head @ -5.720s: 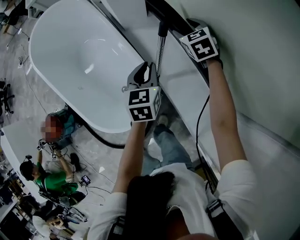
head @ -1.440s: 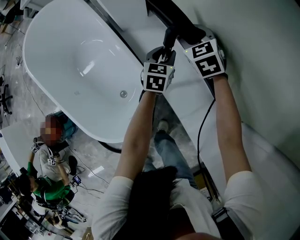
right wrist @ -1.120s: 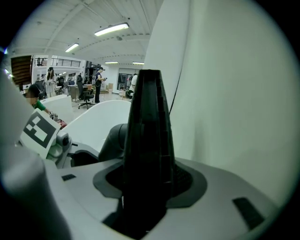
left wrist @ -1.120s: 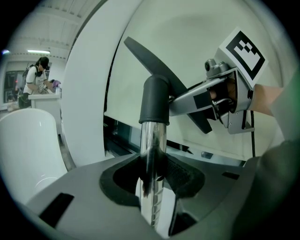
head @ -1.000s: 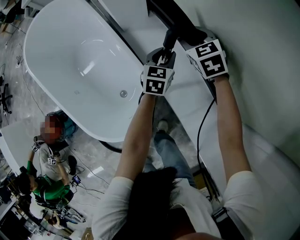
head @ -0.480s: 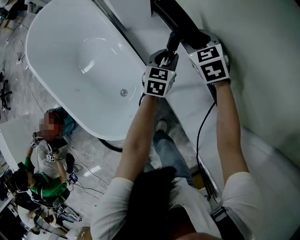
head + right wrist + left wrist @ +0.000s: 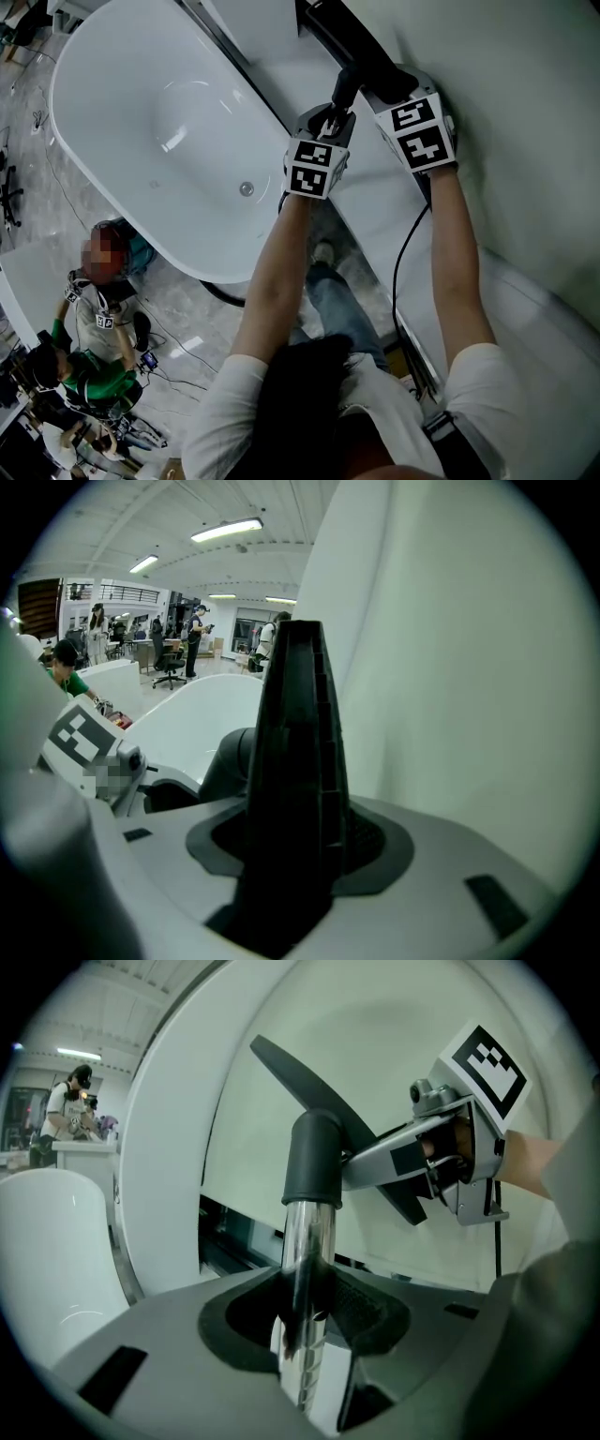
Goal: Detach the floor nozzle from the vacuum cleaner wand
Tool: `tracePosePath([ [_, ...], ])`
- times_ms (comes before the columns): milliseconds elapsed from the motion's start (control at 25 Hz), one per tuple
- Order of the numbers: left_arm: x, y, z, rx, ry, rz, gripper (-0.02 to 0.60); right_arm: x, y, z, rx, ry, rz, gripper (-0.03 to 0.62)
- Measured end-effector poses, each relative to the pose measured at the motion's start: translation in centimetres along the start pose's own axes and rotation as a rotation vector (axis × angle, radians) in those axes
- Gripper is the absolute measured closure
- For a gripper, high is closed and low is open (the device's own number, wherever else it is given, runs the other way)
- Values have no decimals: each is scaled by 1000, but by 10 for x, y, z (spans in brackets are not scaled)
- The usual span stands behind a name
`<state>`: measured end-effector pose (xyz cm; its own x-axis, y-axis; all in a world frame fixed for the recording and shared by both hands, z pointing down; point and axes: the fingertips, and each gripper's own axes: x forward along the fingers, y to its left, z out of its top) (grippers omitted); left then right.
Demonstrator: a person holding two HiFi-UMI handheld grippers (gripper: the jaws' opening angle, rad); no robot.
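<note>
The main hazard is slip. The left gripper (image 7: 305, 1335) has its jaws clamped on the polished chrome metal tube of the vacuum wand (image 7: 306, 1255). That surface offers little friction, so a hard pull could let the tube slide through the pads instead of freeing the joint. The right gripper (image 7: 291, 855) has its jaws closed round the flat black plastic floor nozzle (image 7: 295, 733), gripping a narrow ribbed edge. A twist there could lever the nozzle out of the jaws. If the dark grey plastic collar (image 7: 313, 1162) joining the two has a catch not yet released, pulling harder may strain it. If it lets go suddenly, the hands could fly apart, knocking the nozzle into the white curved wall panel (image 7: 525, 103) at three o'clock or dropping the wand toward the white oval bathtub (image 7: 122, 141) at ten o'clock. In the head view, the joint sits at about twelve o'clock. The left gripper (image 7: 328, 117) is just below it, and the right gripper (image 7: 392, 82) is at its two o'clock on the nozzle (image 7: 361, 52). The thin black cable (image 7: 401, 253) trailing from the right hand could also snag. Counted: one wand, one nozzle, one collar, two grippers, one bathtub, one cable, and at least two people (image 7: 98, 281) on the floor at eight o'clock.
</note>
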<state>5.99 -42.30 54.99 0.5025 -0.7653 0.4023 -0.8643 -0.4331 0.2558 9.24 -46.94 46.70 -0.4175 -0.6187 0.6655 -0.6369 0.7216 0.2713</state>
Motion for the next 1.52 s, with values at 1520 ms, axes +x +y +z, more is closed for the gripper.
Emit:
tracePosePath([
  [1520,-25,11,-5,-65,-46,-7,431,-61,-53,55,326,-235,-18,375],
])
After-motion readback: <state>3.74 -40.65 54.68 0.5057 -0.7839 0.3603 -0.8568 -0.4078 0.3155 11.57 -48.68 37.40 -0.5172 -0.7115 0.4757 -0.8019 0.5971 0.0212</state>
